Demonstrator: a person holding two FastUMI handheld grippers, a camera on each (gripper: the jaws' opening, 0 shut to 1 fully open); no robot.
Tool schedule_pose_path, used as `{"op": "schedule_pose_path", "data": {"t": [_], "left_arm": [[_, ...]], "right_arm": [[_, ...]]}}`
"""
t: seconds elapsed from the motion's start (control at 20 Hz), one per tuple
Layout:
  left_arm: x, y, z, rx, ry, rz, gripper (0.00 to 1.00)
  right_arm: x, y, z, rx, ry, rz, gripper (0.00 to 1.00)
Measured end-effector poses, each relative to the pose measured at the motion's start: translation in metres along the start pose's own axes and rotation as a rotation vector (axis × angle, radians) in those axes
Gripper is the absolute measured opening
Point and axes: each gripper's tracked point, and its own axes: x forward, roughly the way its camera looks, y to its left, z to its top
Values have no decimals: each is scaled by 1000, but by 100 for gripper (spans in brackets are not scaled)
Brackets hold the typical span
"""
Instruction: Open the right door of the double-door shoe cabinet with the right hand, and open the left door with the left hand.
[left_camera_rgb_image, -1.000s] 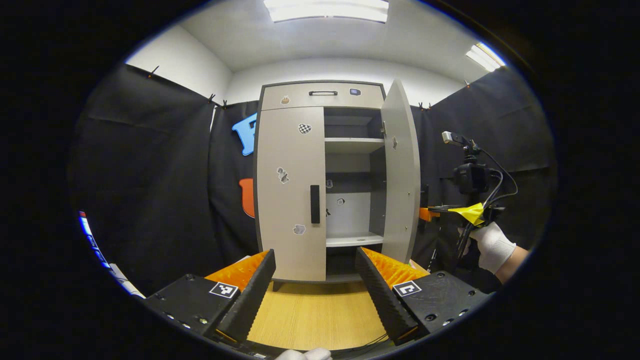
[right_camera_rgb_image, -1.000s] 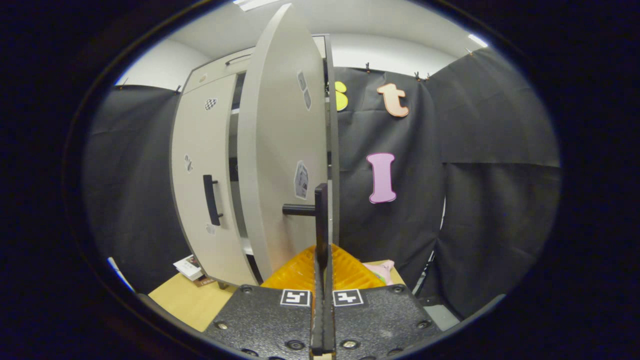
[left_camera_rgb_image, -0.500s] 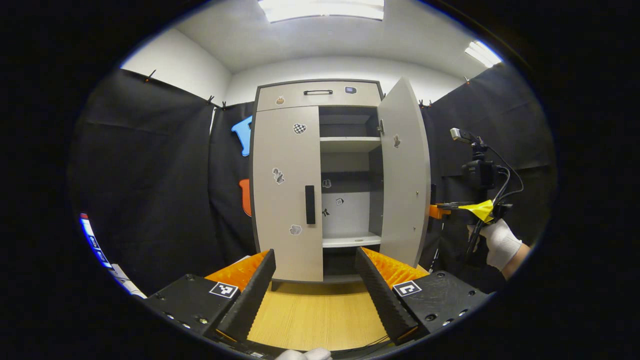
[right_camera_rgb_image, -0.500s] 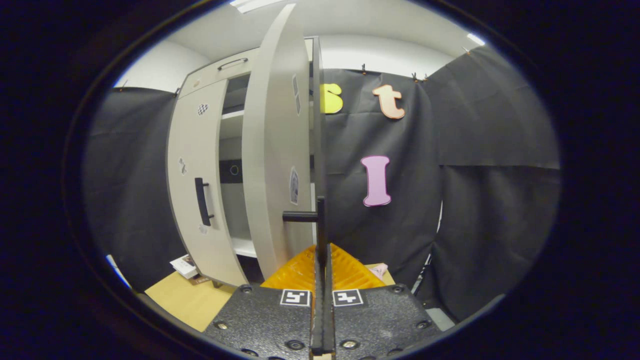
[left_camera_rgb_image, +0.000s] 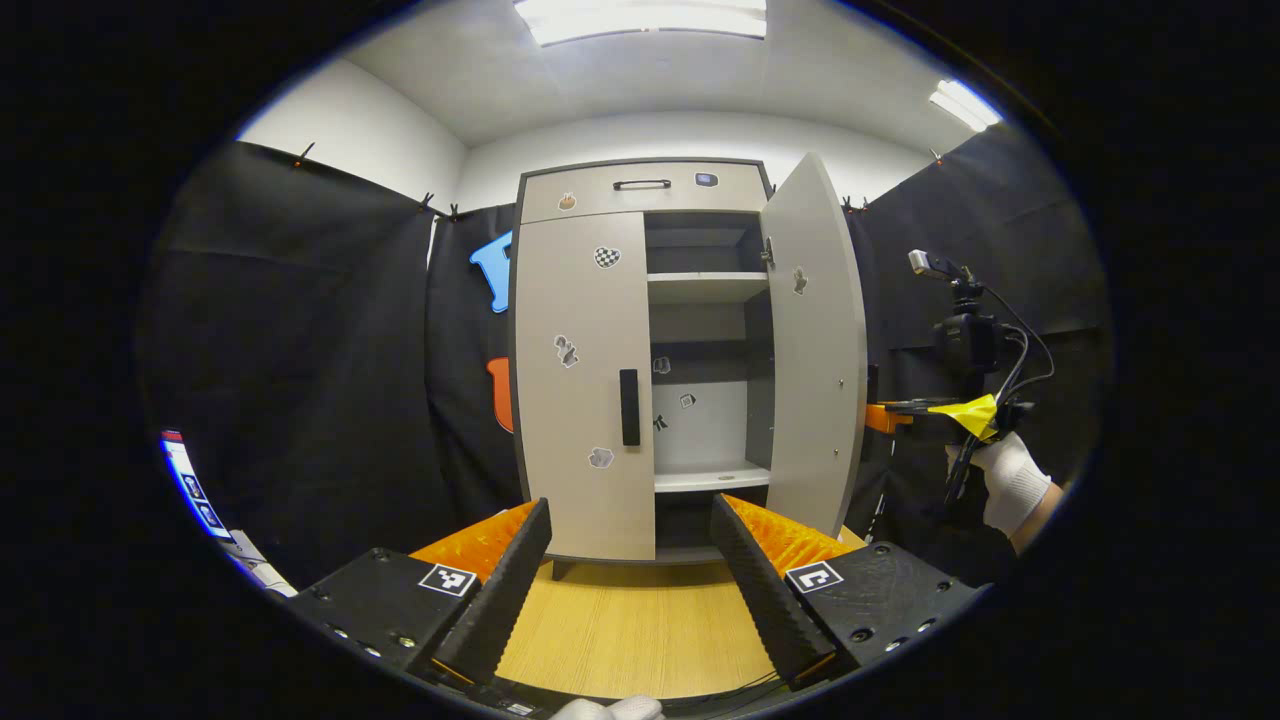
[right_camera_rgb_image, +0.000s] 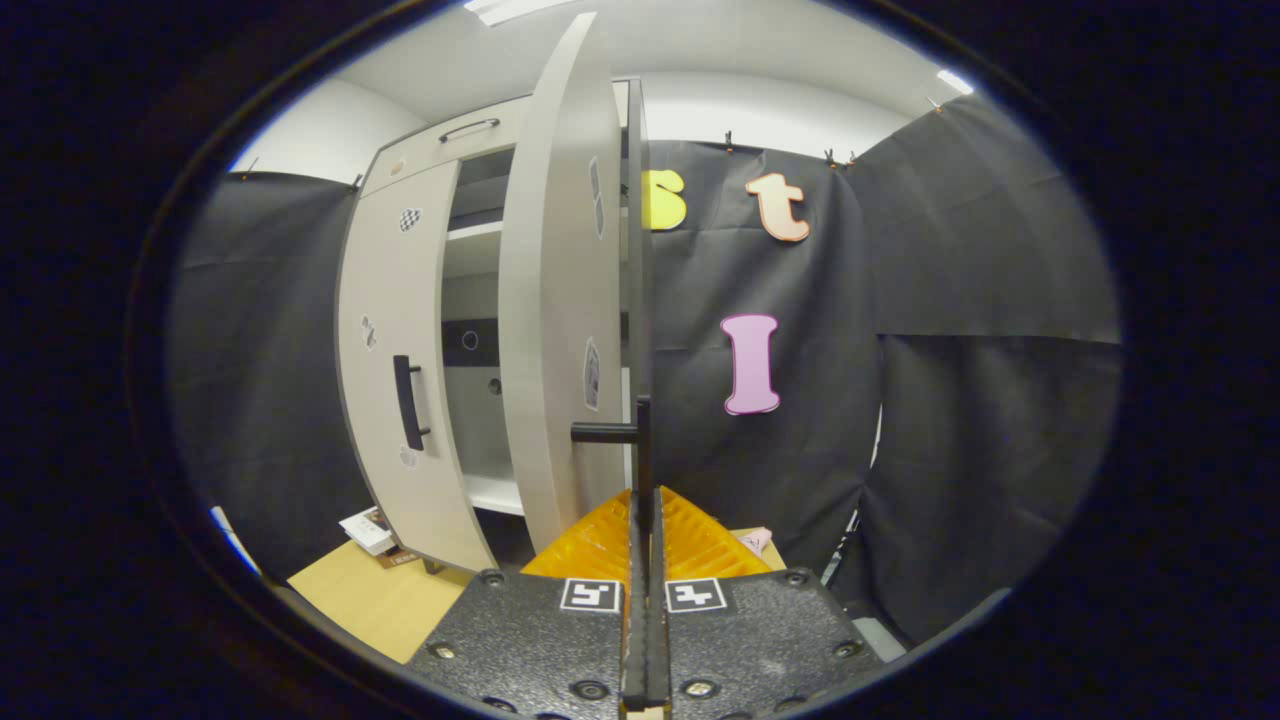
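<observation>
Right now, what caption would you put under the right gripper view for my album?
Right gripper shut on the right door's handle, door swung wide; left door closed.

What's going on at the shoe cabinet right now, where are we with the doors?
The right gripper is shut on the right door's handle, and the right door of the shoe cabinet stands swung wide open, shelves showing. The left door is closed, its handle untouched. The left gripper is open, hovering off the cabinet front and facing the left door.
</observation>
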Motion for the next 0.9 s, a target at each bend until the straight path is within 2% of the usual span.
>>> {"op": "schedule_pose_path", "data": {"t": [0.2,0.3,0.35,0.4,0.45,0.55,0.6,0.65,0.75,0.9], "left_arm": [[-2,7,3,7,-6,-10,96],[-2,11,5,11,-9,-15,96],[-1,15,4,13,-8,-19,96],[-1,19,2,16,-6,-22,96],[1,23,1,20,-3,-26,96],[3,32,-1,29,-2,-33,96],[4,36,-3,33,0,-37,96],[4,40,-3,36,0,-40,96],[5,50,-5,44,-2,-45,96],[6,65,-9,56,-3,-53,96]], "right_arm": [[-18,-7,0,-11,6,-42,6],[-32,-10,6,-23,-11,-66,15],[-40,-8,5,-23,-15,-70,28],[-47,-4,4,-24,-18,-63,36],[-56,2,4,-17,-20,-58,57],[-75,14,3,-5,-28,-50,77],[-83,22,2,-5,-35,-45,83],[-92,31,0,-7,-47,-40,94],[-109,49,-6,-32,-69,-41,100],[-128,76,-20,-29,-67,-28,100]]}}
